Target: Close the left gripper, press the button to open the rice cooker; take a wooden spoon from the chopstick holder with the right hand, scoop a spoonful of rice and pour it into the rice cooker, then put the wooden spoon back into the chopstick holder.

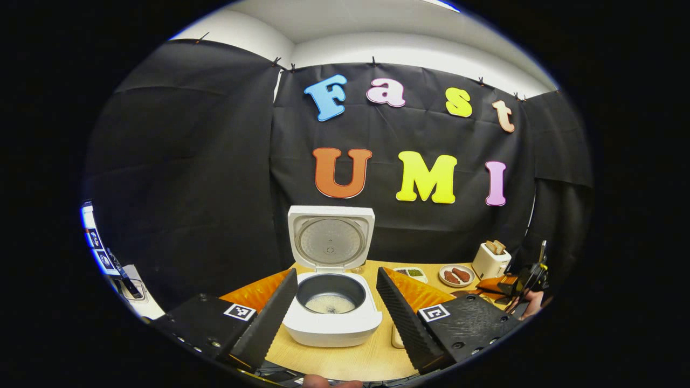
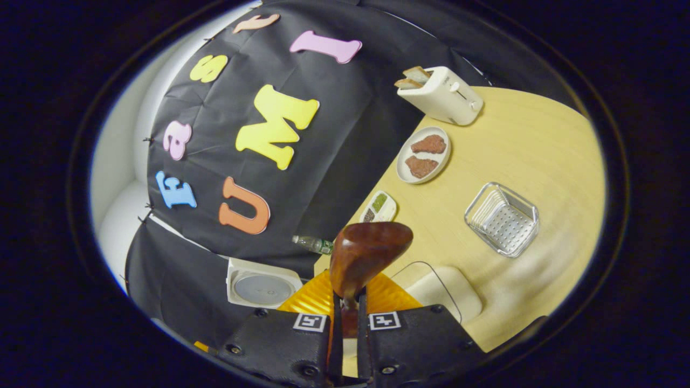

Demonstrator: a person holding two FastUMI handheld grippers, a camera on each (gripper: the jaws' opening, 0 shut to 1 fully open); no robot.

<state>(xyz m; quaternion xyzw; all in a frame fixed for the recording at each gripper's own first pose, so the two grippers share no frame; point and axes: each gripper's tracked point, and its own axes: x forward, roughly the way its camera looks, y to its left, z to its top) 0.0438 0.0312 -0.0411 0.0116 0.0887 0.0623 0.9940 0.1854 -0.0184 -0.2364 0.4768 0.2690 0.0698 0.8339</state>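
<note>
In the left gripper view, the left tool (image 1: 335, 302) is held wide open with nothing between its two fingers, and through the gap one white rice cooker (image 1: 332, 302) stands on the light wooden tabletop (image 1: 345, 361). Its lid (image 1: 330, 238) is raised upright at the back, and in the dark inner pot (image 1: 330, 293) a small amount of white rice (image 1: 330, 305) lies on the bottom. To the right of the cooker, further back, there are one small dish with green and dark contents (image 1: 412, 274), one round plate (image 1: 456, 275) with two brown pieces of food, and one white toaster (image 1: 490, 261) with two slices of bread in it. At the far right edge, part of a hand with the other tool is seen, but it is too small to tell more. In the right gripper view, the right tool (image 2: 349, 315) is closed tightly on the handle of one wooden spoon (image 2: 366, 253), whose bowl stands up above the fingers; the picture is strongly tilted. Behind the spoon I see the toaster (image 2: 443, 94), the plate (image 2: 423, 155), the small dish (image 2: 379, 206), one clear glass tray with a perforated bottom (image 2: 502, 219), one plastic bottle (image 2: 314, 244) lying near the wall, and the open lid (image 2: 262, 283) of the cooker. Just right of the spoon, one pale rounded container (image 2: 447, 293) rests on the tabletop (image 2: 539, 151); what it holds I cannot tell.
</note>
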